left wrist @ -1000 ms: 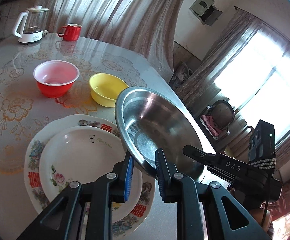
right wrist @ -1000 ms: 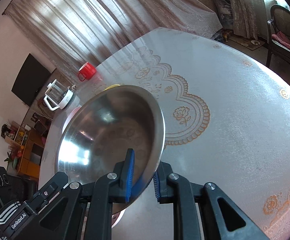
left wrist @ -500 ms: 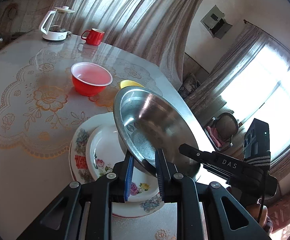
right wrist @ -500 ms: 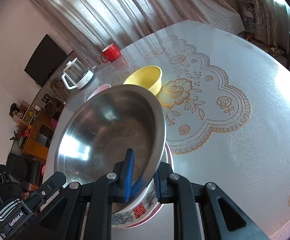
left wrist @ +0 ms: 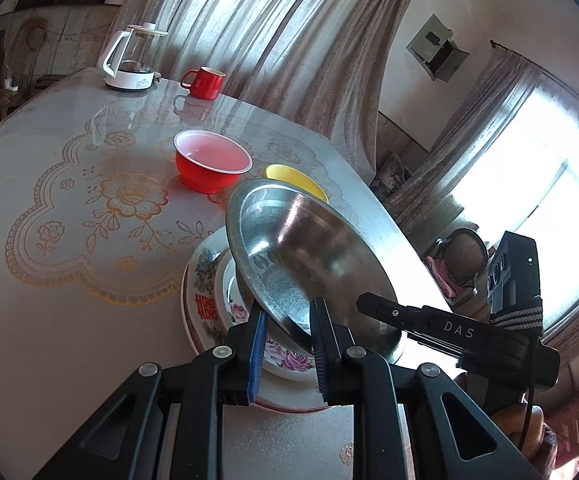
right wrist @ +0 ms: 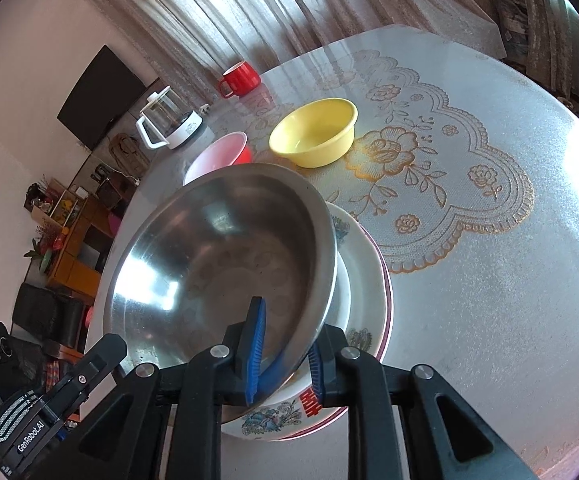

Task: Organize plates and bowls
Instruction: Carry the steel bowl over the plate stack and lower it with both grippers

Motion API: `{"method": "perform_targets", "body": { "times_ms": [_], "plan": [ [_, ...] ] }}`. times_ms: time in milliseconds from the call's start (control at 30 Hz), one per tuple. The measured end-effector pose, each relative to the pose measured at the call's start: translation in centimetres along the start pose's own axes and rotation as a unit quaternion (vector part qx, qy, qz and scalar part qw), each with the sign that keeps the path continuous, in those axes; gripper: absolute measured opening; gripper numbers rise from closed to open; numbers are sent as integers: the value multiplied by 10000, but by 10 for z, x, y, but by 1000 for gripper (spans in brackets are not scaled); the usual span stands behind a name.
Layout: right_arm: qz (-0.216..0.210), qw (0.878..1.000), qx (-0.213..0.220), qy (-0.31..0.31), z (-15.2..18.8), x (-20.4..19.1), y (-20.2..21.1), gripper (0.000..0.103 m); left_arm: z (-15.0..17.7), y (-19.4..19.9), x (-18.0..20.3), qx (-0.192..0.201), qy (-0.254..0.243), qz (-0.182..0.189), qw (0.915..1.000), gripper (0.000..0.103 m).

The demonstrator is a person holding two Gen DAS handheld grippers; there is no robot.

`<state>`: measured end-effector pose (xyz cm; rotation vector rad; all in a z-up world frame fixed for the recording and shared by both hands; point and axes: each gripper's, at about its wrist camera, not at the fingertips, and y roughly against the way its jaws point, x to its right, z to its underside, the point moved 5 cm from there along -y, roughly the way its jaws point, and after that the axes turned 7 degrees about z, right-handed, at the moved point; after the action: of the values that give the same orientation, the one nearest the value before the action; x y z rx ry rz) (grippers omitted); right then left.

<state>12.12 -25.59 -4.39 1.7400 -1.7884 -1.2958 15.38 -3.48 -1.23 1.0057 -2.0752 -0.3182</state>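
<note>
Both grippers grip the rim of a steel bowl [left wrist: 309, 256], which also shows in the right wrist view [right wrist: 225, 264]. My left gripper [left wrist: 287, 338] is shut on its near rim; my right gripper [right wrist: 285, 344] is shut on the opposite rim. The bowl hangs tilted just above two stacked floral plates [left wrist: 205, 304], which also show in the right wrist view [right wrist: 365, 280]. A red bowl [left wrist: 211, 164] and a yellow bowl [right wrist: 315, 132] stand beyond on the table.
A red mug [left wrist: 205, 82] and a glass kettle [left wrist: 131, 60] stand at the far edge of the round table [left wrist: 49, 320]. Curtains hang behind it. A chair [left wrist: 463, 260] stands off the table's right side.
Both grippers have carried the steel bowl over the stacked plates and lowered it toward them. The red and yellow bowls have come into view beyond.
</note>
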Motion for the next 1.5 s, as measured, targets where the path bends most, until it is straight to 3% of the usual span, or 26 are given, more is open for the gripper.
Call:
{"method": "perform_targets", "body": {
  "times_ms": [433,1100,1500],
  "plan": [
    [56,9999,-68,78,15,-1,-3,19,6,0,3,-35,-251,-301,9992,22],
    [11,9996,-81,281,24,-9,-5,19,16,9,1,-47,-183,-679,9975,22],
    [99,9996,-23,249,17,-9,-7,24,6,-11,-4,-261,-216,-547,9979,27]
  ]
}}
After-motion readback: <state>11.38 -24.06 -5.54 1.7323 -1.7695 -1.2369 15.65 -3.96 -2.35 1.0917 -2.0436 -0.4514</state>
